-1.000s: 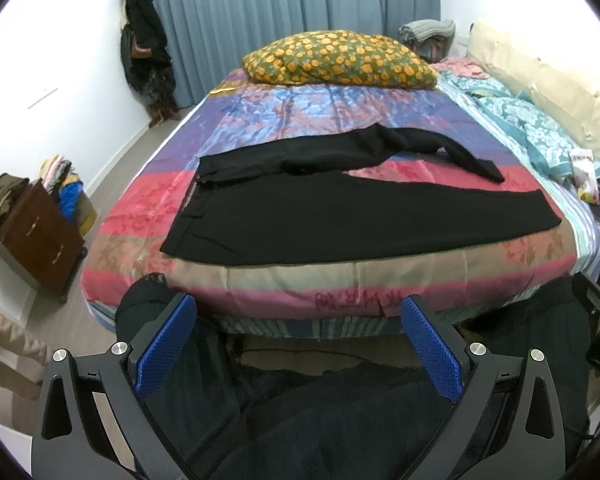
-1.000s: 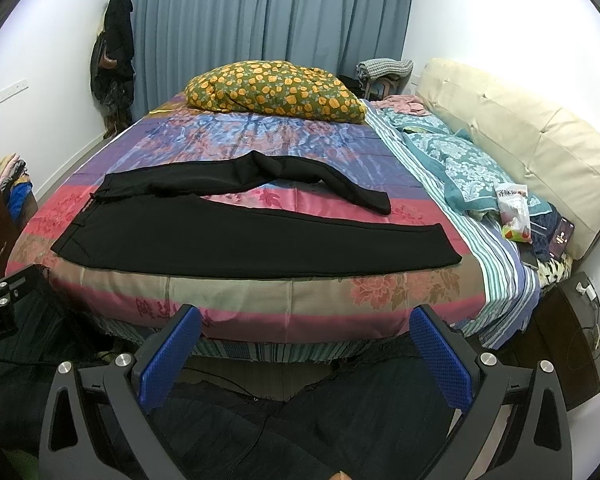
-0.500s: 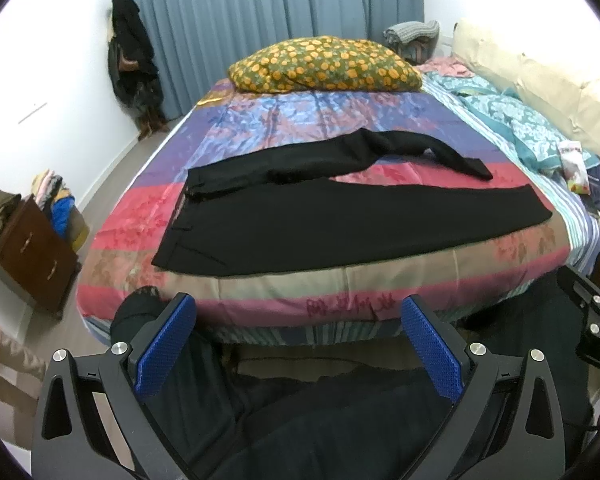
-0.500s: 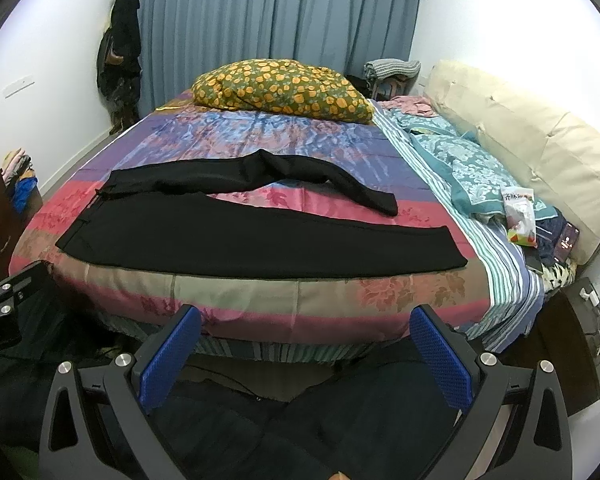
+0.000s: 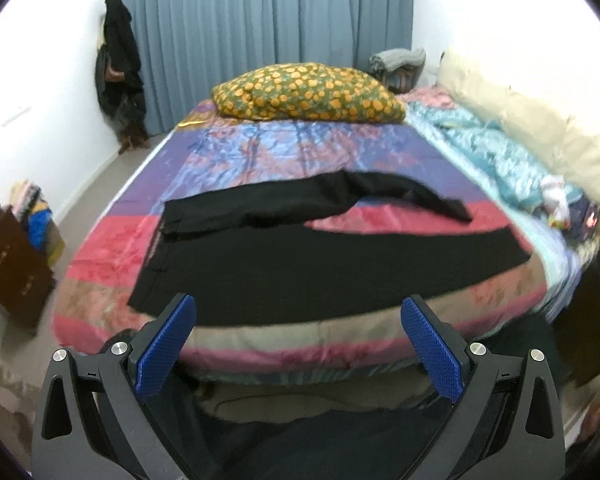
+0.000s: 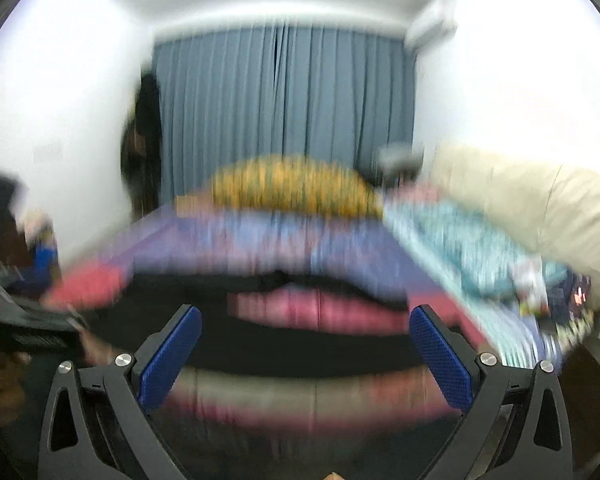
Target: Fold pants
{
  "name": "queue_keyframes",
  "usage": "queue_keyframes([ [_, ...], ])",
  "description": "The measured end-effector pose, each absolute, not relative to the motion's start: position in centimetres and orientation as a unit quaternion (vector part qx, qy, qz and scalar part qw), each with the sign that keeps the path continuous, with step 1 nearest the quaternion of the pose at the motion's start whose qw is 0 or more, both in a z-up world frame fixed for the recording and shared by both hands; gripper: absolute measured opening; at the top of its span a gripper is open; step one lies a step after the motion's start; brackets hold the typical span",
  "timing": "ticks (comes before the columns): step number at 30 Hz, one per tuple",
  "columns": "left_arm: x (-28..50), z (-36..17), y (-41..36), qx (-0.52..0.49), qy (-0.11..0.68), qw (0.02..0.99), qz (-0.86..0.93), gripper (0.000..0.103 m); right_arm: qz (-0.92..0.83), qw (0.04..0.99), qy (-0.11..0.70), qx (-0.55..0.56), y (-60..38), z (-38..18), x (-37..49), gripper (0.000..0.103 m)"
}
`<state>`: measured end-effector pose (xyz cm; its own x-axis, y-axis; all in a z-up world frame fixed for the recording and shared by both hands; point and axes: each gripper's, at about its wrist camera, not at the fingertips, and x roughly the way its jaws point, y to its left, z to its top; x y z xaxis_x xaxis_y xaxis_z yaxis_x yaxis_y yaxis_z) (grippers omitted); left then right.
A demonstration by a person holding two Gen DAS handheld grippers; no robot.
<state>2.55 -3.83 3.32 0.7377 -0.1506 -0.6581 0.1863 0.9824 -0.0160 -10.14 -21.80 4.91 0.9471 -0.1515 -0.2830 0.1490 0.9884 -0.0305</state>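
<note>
From my left gripper's camera, at far left I see a dark wooden cabinet [image 5: 14,256] against the white wall, with a pile of coloured clothes [image 5: 34,210] behind it and dark coats [image 5: 120,68] hanging in the corner. In the middle stands the bed with its striped satin bedspread [image 5: 260,152] in purple, pink and tan. The black pants [image 5: 320,268] lie flat across its near half, waistband to the left, the near leg straight, the far leg bent and lying apart over a pink stripe. Compared with half a second ago, the bed sits closer and higher in this view. A yellow-flowered green pillow [image 5: 308,94] rests at the far end before blue-grey curtains [image 5: 260,12]; a cream headboard [image 5: 540,128] runs along the right. My left gripper [image 5: 298,340], short of the bed's edge, has its blue-padded fingers [image 5: 166,344] spread wide with nothing between them. My right gripper [image 6: 306,354] is equally wide apart and empty; its view, sharp earlier, is now heavily blurred and tipped up toward the ceiling.
</note>
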Motion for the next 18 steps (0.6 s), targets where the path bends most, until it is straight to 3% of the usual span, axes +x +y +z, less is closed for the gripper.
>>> queue_keyframes([
  [2,3.4,4.4,-4.2,0.012,0.334,0.938,-0.089,0.102,-0.047,0.997,0.066,-0.005,-22.2,6.1,-10.4,0.103],
  [4,4.5,4.3,-5.2,0.022,0.325,0.942,-0.079,0.102,-0.001,0.999,0.042,0.01,-23.1,5.4,-8.1,0.103],
  [8,6.7,0.9,-7.4,0.054,0.378,0.921,-0.082,0.102,-0.002,0.961,0.275,0.013,-24.8,-1.9,1.2,0.103],
  [13,8.3,-2.6,-6.7,0.043,0.43,0.899,-0.067,0.102,-0.053,0.955,0.288,-0.039,-30.8,-8.1,6.7,0.103],
  [18,10.5,-6.1,-6.8,0.036,0.48,0.875,-0.043,0.102,-0.066,0.918,0.381,-0.084,-41.6,-13.4,18.9,0.103],
])
